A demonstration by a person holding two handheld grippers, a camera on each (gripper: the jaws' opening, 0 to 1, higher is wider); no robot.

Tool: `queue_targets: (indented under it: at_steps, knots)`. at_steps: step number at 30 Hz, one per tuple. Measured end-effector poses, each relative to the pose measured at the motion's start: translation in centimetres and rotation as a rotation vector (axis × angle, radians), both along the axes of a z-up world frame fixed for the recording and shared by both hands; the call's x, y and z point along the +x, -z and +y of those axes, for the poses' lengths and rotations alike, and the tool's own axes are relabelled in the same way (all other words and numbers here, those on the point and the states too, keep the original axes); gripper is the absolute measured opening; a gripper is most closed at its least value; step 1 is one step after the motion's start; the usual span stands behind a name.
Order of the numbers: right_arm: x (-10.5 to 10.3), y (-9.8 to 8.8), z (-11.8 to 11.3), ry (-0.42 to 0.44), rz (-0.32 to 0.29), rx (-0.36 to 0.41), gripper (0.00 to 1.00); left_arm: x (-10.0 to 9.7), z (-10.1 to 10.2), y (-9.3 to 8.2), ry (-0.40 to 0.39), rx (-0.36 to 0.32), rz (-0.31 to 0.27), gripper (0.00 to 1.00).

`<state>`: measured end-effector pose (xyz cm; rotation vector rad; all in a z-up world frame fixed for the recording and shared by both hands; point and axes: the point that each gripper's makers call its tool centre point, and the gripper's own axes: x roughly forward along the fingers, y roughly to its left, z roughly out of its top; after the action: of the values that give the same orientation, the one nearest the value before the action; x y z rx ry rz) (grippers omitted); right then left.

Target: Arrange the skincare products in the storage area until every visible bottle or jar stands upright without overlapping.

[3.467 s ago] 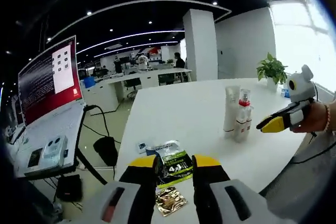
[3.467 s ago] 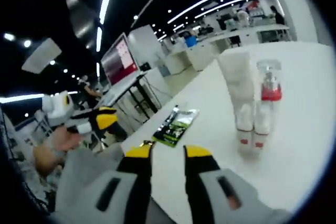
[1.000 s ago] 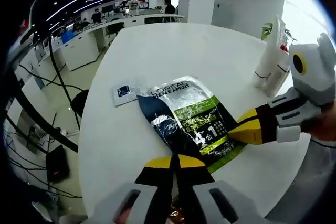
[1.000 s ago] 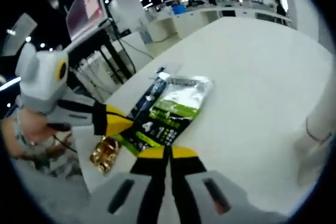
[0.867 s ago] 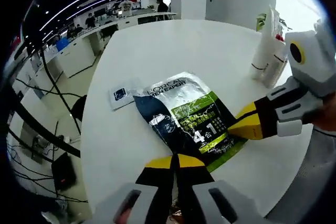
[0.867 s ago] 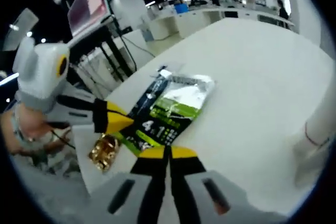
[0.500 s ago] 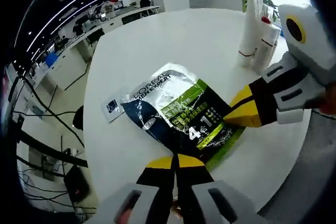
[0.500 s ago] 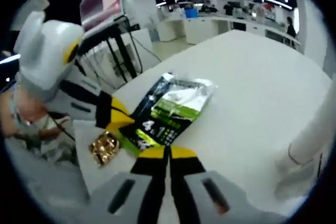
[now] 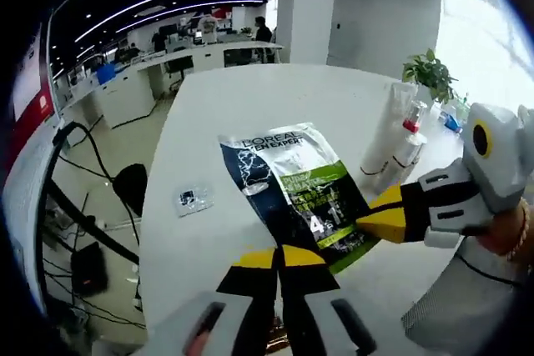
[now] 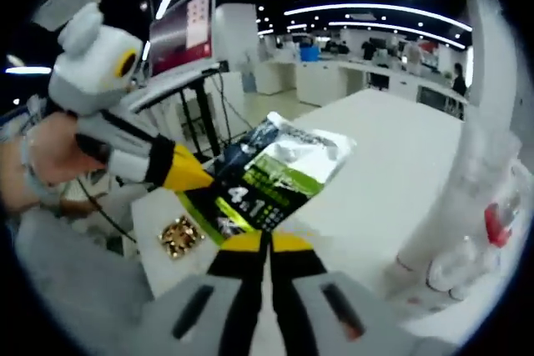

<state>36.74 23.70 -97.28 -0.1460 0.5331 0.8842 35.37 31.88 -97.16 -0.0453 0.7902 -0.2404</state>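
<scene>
A black, green and silver L'Oréal pouch (image 9: 288,181) hangs above the white table (image 9: 217,106), held from two sides. My left gripper (image 9: 279,254) is shut on its lower edge. My right gripper (image 9: 385,214) pinches its lower right corner. In the right gripper view the same pouch (image 10: 271,171) rises from my right gripper (image 10: 269,243), and the left gripper (image 10: 185,172) grips its left edge. A tall white tube (image 9: 386,135) and a small clear bottle with a red collar (image 9: 408,141) stand upright side by side beyond the pouch; they show blurred as tube (image 10: 467,198) and bottle (image 10: 494,227) at the right.
A small flat sachet (image 9: 192,199) lies on the table left of the pouch. A gold foil sachet (image 10: 178,235) lies near the table's edge. A potted plant (image 9: 430,81) stands at the far right. Desks, cables and a monitor (image 10: 188,27) lie beyond the table.
The pouch, flat on the table before, is now lifted and tilted up between both shut grippers. The small flat sachet stays on the table.
</scene>
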Motion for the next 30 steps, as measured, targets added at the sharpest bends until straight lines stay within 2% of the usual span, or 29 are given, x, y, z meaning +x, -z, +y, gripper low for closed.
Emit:
queue_targets:
  at_steps: [1, 4, 7, 9, 12, 13, 17, 22, 24, 25, 27, 30]
  knots:
    - [0.0, -0.4, -0.4, 0.01, -0.009, 0.007, 0.01, 0.0, -0.6, -0.7, -0.002, -0.004, -0.037, 0.0]
    - [0.1, -1.8, -1.5, 0.041, -0.035, 0.023, 0.0, 0.1, -1.8, -2.2, -0.022, -0.027, -0.093, 0.0]
    - [0.2, -2.5, -2.4, 0.063, -0.045, 0.034, 0.0, 0.4, -2.6, -3.1, -0.09, -0.1, -0.134, 0.0]
    - [0.3, -2.6, -2.7, 0.074, -0.086, 0.012, 0.0, 0.4, -2.9, -2.9, -0.1, -0.087, -0.147, 0.0]
    - [0.8, -2.5, -3.0, 0.077, -0.188, -0.057, 0.01, 0.6, -3.5, -2.1, -0.103, -0.045, -0.147, 0.0]
    - [0.8, -2.4, -3.0, 0.076, -0.199, -0.065, 0.0, 0.8, -3.5, -2.0, -0.106, -0.042, -0.144, 0.0]
    - [1.6, -2.3, -3.3, 0.101, -0.203, -0.052, 0.0, 1.9, -3.5, -2.0, -0.156, -0.089, -0.13, 0.0]
    - [2.1, -1.6, -3.9, 0.12, -0.193, -0.056, 0.0, 2.1, -4.1, -1.2, -0.139, -0.094, -0.124, 0.0]
    - [2.0, -1.4, -3.9, 0.117, -0.193, -0.066, 0.0, 2.1, -4.2, -0.9, -0.092, -0.059, -0.178, 0.0]
    - [2.0, -1.3, -3.9, 0.114, -0.198, -0.069, 0.0, 2.1, -4.1, -0.3, -0.071, -0.028, -0.178, 0.0]
    - [2.0, -1.2, -3.7, 0.11, -0.191, -0.066, 0.0, 2.0, -4.0, 0.1, -0.079, -0.016, -0.135, 0.0]
    - [2.2, -0.9, -3.7, 0.12, -0.182, -0.063, 0.0, 2.4, -4.0, -0.2, -0.043, 0.034, -0.169, 0.0]
